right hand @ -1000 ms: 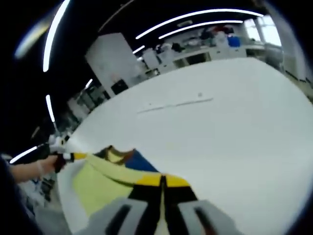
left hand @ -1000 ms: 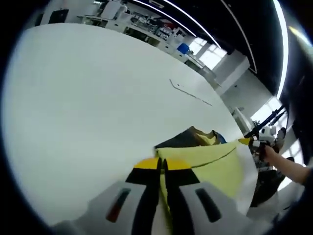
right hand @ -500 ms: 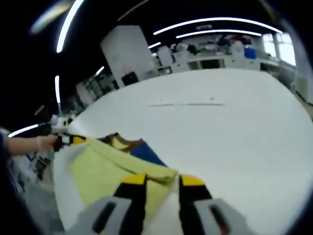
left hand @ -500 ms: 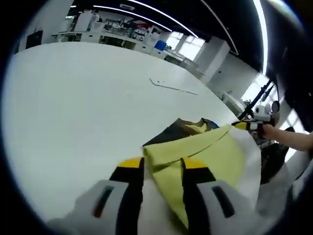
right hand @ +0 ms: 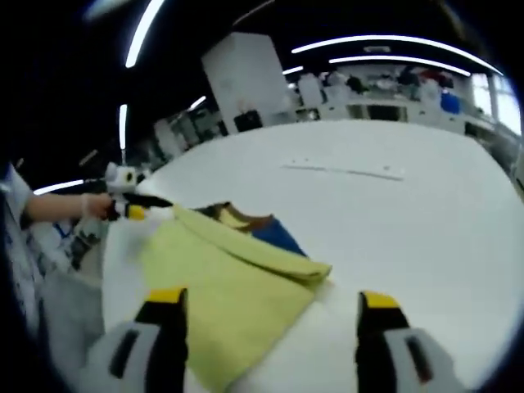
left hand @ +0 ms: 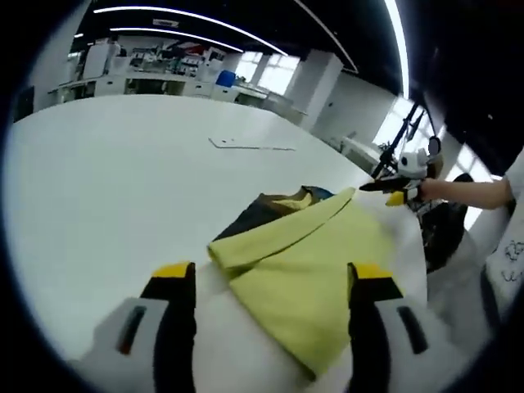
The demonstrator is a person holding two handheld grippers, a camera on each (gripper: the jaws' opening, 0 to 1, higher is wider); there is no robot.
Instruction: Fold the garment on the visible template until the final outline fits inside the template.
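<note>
1. The left gripper (left hand: 270,282) has its jaws wide apart and holds nothing.
2. The right gripper (right hand: 274,307) is also spread wide and empty.
3. The garment (left hand: 315,262), yellow with dark and blue parts, lies folded on the white table (left hand: 106,180), just beyond both grippers, between their jaw tips.

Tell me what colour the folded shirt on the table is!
Mostly yellow garment, with dark and blue bits at the collar; clearest in the left gripper view.
</note>
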